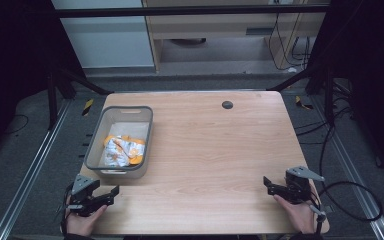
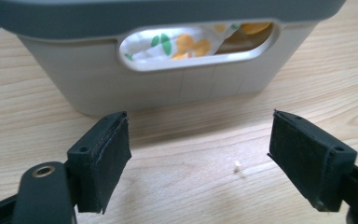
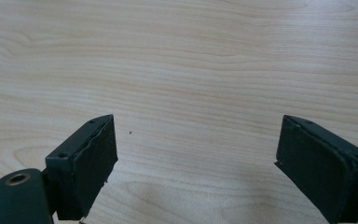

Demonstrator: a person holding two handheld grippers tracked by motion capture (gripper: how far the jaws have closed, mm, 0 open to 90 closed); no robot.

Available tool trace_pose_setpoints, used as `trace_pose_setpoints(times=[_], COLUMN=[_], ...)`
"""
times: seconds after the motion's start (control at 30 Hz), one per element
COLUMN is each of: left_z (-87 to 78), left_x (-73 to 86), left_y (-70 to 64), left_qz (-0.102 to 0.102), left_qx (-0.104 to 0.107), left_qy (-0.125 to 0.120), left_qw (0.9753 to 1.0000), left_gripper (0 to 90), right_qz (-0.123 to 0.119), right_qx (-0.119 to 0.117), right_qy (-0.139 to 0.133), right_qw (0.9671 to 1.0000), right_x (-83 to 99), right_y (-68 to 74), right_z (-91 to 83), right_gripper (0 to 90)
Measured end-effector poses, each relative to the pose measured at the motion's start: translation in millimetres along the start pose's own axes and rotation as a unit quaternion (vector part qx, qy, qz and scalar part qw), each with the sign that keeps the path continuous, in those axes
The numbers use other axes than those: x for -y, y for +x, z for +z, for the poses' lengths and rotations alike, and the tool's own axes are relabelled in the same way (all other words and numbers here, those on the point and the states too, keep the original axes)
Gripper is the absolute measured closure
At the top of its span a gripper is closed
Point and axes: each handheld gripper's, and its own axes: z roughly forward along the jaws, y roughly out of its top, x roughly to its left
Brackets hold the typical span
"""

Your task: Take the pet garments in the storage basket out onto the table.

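Both idle, jaws spread: left gripper [image 1: 114,191] just short of the grey bin [image 1: 93,146] (orange-white packet [image 1: 123,151] inside), right gripper [image 1: 267,182] over bare table [image 1: 215,150]; next, probably reach into bin.

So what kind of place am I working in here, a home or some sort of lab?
Most likely a lab or recording rig, not a home. The wooden table sits inside a black metal frame, loose cables trail over grey carpet, and metal floor rails run along both sides. A grey bin is the only prop.
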Motion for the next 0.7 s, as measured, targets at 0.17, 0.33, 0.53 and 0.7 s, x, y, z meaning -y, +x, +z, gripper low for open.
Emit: trace_pose_setpoints(times=[0.17,0.33,0.53,0.7], left_z=[-4.6,-12.0,-21.5,-28.7], left_x=[-1.7,-4.7,-11.3,-16.9], left_y=[-0.5,-2.1,-1.6,-3.2], left_qz=[-0.007,-0.007,-0.013,-0.010], left_qx=[0.003,0.002,0.000,-0.001], left_qy=[-0.011,-0.026,-0.039,-0.052], left_qw=[0.9999,0.9996,0.9992,0.9986], left_gripper=[22.4,26.4,26.5,26.5], right_qz=[-0.011,-0.011,-0.015,-0.022], right_qx=[0.010,0.017,0.012,0.011], right_qy=[-0.004,0.003,0.001,-0.001], right_qw=[0.9999,0.9998,0.9998,0.9997], right_x=[2.7,6.2,5.9,6.0], right_y=[-1.5,-5.8,-3.5,-1.9], right_z=[-1.7,-2.4,-3.1,-2.5], right_gripper=[13.2,13.1,12.3,12.3])
